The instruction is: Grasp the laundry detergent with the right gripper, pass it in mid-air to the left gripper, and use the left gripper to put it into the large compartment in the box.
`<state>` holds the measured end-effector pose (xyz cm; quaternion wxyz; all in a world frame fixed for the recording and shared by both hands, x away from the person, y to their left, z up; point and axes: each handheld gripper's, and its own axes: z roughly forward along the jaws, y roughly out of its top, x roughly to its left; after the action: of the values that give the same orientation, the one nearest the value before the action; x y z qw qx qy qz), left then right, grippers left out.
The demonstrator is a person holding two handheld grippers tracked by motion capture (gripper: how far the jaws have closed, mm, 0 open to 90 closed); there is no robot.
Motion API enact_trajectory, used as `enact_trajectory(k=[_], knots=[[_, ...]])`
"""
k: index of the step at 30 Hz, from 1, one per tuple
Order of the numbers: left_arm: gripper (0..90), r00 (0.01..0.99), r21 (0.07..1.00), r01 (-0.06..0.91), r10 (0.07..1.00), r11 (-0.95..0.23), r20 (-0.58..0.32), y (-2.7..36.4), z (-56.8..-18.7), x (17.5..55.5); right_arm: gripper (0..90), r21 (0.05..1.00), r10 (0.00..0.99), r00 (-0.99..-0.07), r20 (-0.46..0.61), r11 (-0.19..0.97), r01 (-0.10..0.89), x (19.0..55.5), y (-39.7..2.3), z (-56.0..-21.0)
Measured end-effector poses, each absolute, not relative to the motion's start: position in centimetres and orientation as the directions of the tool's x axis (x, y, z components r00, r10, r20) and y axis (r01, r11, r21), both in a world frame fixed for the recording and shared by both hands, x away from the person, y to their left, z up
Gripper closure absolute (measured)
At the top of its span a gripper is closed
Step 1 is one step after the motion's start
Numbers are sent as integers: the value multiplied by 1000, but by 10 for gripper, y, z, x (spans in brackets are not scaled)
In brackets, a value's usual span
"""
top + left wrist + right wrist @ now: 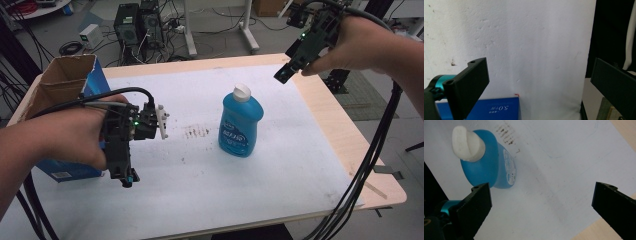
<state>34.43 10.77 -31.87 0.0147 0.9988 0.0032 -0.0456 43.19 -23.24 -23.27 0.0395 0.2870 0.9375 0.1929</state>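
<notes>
Table [345,150]: light wood top, most of it under a white sheet [200,195] with small dark stains near the middle.
Box [60,80]: open cardboard box with blue printed sides, at the table's left edge, flaps up; its blue side with white print shows at the bottom of the left gripper view [496,110].
Bottle [240,122]: blue, white cap, upright near the sheet's centre, well apart from the box; in the right gripper view [491,165] it sits upper left, outside the jaws.
Left gripper [127,177]: held in the left hand [65,135] just in front of the box, pointing down at the sheet; jaws spread wide, nothing between them.
Right gripper [284,75]: held in the right hand [360,45] above the table's far right, tilted toward the bottle, clear of it; jaws spread wide, nothing between them.
</notes>
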Motion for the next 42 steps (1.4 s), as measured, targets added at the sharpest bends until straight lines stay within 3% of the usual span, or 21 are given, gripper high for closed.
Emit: enact_trajectory(k=[18,30,42], knots=[[17,997,32,-10,-13,-999,-71,108,-315,343,16,493,598,-801,23,690,530,383,-249,-247],[17,997,40,-27,-30,-999,-75,110,-315,346,16,657,670,-740,58,532,534,340,-260,-283],[17,995,41,-47,-50,-998,-81,107,-316,345,16,730,688,-721,83,450,514,315,-251,-323]])
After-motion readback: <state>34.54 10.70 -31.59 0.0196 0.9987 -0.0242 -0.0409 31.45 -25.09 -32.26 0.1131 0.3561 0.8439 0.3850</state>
